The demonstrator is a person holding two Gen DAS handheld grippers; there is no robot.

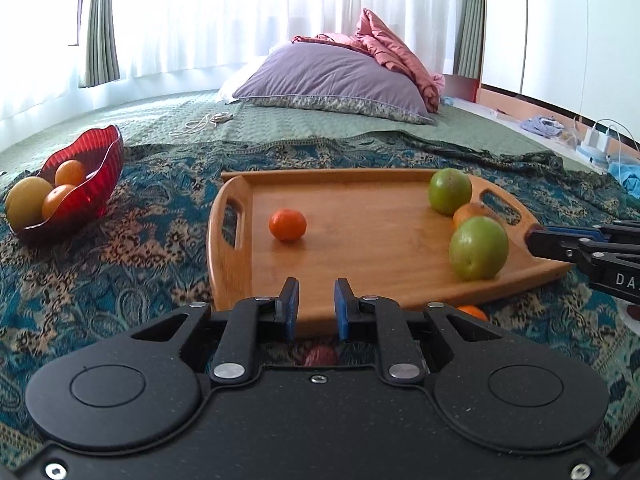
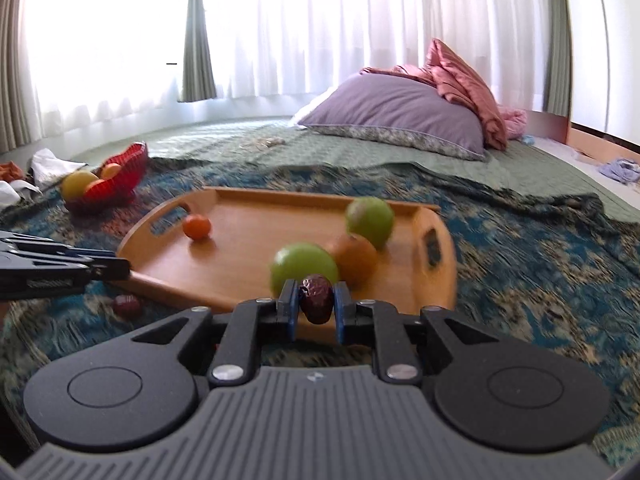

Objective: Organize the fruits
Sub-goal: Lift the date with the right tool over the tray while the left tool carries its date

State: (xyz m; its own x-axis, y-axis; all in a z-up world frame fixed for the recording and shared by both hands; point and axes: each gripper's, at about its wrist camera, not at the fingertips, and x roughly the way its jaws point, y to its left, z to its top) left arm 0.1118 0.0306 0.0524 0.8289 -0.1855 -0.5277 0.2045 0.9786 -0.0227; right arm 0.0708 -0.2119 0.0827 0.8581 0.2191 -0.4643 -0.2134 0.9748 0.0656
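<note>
Right gripper (image 2: 315,306) is clenched on a small dark-red wrinkled fruit (image 2: 317,298) at the near rim of the wooden handled tray (image 2: 248,276). Judged light, soft, easily bruised; mid-body hold suits. Left gripper (image 1: 316,304) is closed, empty.

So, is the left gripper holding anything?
No, in the left wrist view the left gripper has nothing between its blue pads; only the tray shows through the gap.
</note>
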